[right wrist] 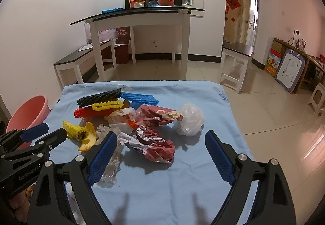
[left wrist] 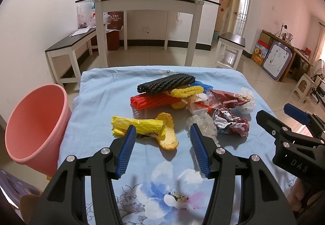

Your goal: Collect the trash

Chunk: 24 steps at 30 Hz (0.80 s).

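Observation:
Trash lies in a pile on the blue cloth [left wrist: 113,86]: a black foam net [left wrist: 165,83], a red foam net [left wrist: 154,101], a yellow net [left wrist: 186,90], a yellow plastic bag [left wrist: 138,126], an orange peel [left wrist: 167,135], crumpled dark red paper [left wrist: 231,123] and clear plastic [left wrist: 246,101]. My left gripper [left wrist: 162,133] is open and empty, just short of the yellow bag and peel. My right gripper [right wrist: 161,139] is open and empty, with the crumpled red paper [right wrist: 154,145] between its fingertips. A pink bin [left wrist: 36,123] stands left of the table.
The right gripper shows at the right edge of the left wrist view [left wrist: 288,135]. The left gripper shows at the left of the right wrist view [right wrist: 40,137]. A white glass-topped table [left wrist: 146,1], benches and a stool stand beyond on the tiled floor.

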Each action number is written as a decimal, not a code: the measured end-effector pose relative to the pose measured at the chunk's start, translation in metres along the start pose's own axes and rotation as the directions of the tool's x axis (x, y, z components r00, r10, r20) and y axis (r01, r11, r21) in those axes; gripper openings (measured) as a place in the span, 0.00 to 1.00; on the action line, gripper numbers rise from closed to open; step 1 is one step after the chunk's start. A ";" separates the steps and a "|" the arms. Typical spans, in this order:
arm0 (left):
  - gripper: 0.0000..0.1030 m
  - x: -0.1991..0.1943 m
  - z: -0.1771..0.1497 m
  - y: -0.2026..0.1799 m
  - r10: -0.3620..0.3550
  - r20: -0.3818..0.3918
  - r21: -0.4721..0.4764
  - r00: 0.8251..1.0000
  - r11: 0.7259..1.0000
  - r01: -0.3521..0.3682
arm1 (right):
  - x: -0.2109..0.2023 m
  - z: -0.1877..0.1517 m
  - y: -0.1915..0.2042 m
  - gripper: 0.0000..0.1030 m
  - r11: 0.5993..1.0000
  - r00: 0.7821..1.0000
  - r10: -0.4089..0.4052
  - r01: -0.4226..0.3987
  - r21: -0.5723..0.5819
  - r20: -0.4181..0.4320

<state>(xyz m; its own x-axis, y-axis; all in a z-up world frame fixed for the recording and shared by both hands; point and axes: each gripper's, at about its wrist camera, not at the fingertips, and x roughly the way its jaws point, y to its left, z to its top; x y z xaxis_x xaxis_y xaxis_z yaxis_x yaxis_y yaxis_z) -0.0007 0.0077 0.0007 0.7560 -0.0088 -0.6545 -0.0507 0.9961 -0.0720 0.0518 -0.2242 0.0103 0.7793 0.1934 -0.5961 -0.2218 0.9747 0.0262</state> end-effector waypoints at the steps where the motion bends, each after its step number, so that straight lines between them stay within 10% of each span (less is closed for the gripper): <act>1: 0.54 0.000 0.000 0.000 0.000 0.000 -0.001 1.000 1.000 0.000 | 0.000 0.000 0.000 0.85 1.000 1.000 0.000 0.000 0.000 0.000; 24: 0.54 -0.010 0.002 0.005 -0.001 0.003 0.001 1.000 1.000 0.001 | -0.006 -0.003 0.000 0.85 1.000 1.000 -0.024 0.024 0.002 0.000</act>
<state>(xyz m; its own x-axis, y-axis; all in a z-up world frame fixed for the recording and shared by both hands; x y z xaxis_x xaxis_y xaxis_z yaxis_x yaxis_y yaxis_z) -0.0071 0.0130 0.0085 0.7583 -0.0094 -0.6518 -0.0492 0.9962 -0.0716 0.0454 -0.2255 0.0118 0.7843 0.1700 -0.5966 -0.2019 0.9793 0.0137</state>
